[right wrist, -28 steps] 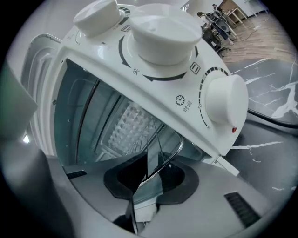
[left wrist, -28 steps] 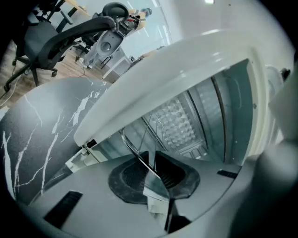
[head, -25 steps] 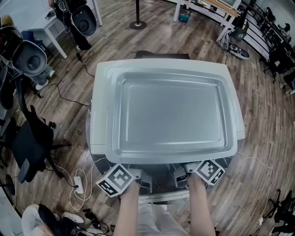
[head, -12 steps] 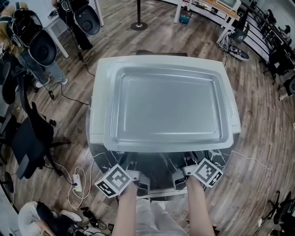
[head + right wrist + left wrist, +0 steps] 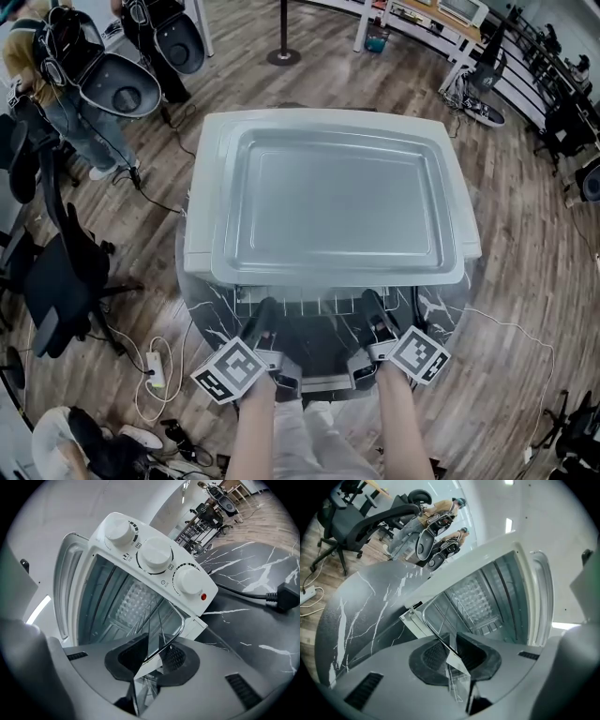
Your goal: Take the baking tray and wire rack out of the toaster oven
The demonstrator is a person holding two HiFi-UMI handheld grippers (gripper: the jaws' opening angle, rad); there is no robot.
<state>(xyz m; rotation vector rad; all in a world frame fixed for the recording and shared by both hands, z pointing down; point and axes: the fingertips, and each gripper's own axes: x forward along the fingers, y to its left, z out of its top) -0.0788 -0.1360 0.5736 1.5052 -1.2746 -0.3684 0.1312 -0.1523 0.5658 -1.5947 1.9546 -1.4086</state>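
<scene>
We hold the rack (image 5: 319,302) by its front wire, fingers of left gripper (image 5: 268,306) and right gripper (image 5: 371,300) clenched near its corners; light, stiff, slippery, we judge.

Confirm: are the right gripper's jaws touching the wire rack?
Touching. In the right gripper view, the jaws of the right gripper clamp the front edge of the wire rack.

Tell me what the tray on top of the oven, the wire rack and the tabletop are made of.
The tray looks like thin pressed metal: dull grey satin finish, soft reflections, raised rim. The wire rack looks like chrome-plated steel wire, thin and mirror-bright. The tabletop is dark with white veins like marble. Whether it is real stone or printed laminate, the look leaves open.
</scene>
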